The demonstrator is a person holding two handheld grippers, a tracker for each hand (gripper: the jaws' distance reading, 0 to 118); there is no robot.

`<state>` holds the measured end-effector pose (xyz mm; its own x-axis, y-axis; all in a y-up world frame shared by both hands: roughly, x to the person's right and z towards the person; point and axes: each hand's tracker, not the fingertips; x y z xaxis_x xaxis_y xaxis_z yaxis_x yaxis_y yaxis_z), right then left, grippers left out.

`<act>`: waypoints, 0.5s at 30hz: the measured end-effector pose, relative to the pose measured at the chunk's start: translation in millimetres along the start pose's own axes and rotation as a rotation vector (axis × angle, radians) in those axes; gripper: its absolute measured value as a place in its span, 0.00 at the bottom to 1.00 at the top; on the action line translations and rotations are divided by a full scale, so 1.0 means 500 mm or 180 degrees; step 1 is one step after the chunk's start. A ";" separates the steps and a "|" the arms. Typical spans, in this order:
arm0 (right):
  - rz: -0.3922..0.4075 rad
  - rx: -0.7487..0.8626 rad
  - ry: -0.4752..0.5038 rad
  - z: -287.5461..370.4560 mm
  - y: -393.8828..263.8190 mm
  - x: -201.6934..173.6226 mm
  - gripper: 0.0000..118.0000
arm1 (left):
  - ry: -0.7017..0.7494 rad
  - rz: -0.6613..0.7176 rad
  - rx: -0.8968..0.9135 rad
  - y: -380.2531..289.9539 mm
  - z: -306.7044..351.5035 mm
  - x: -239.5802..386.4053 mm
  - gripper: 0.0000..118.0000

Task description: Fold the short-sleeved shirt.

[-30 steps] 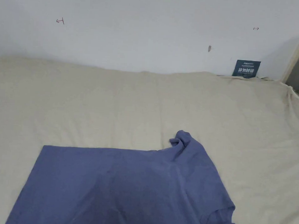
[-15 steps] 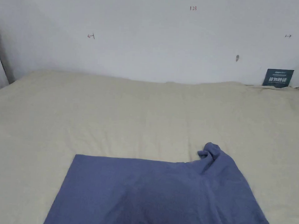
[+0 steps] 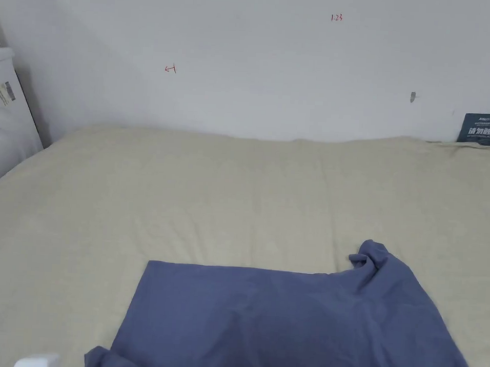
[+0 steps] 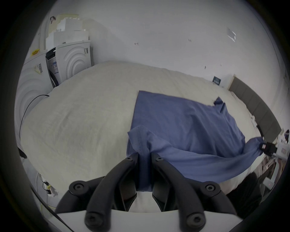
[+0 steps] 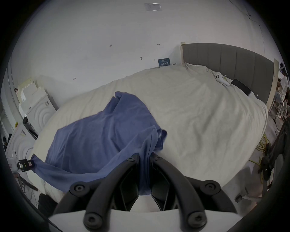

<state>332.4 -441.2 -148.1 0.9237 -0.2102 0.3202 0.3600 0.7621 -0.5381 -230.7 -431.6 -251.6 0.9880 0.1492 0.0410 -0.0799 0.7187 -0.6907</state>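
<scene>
Nearest the person, the left tool (image 4: pixel 144 155) has its two jaws closed onto a bunched corner of the blue short-sleeved shirt (image 3: pixel 293 322), with cloth filling the narrow gap between them. The right tool (image 5: pixel 144 155) is likewise clamped on a gathered corner of the same near edge, its jaws nearly together with fabric running down between them. In the left gripper view the right tool (image 4: pixel 267 148) appears at the far end of that edge, and in the right gripper view the left tool (image 5: pixel 25 164) appears at the opposite end. The edge hangs between the two tools, lifted off the bed (image 3: pixel 238 191) and sagging slightly along its span.

Beyond the tools, the body of the shirt lies flat on the bed's cream cover, extending away from the person. Its far left corner is square and smooth. Its far right corner, a sleeve (image 3: pixel 371 255), is crumpled into a small peak.

The governing relation: the held edge runs left to right, and the rest of the garment lies straight ahead of both tools. Each tool is about equally near its own corner, so a fold would probably carry the held edge forward over the flat part.

Farthest are the white wall and a small dark sign (image 3: pixel 484 128).
</scene>
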 end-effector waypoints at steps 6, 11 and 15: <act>0.0007 0.0067 0.0078 -0.059 0.068 -0.022 0.08 | -0.0074 0.0182 0.0146 0.067 -0.050 -0.006 0.12; -0.0092 0.0100 0.0132 -0.119 0.120 -0.036 0.08 | -0.0020 0.0212 0.0210 0.116 -0.112 0.002 0.12; -0.0147 -0.0002 0.0114 -0.188 0.142 -0.041 0.08 | 0.0034 0.0439 0.0151 0.136 -0.170 -0.009 0.11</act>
<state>351.4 -440.4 -266.1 0.9102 -0.2670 0.3167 0.4025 0.7507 -0.5239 -229.5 -441.2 -360.0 0.9685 0.2418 -0.0599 -0.2210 0.7232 -0.6543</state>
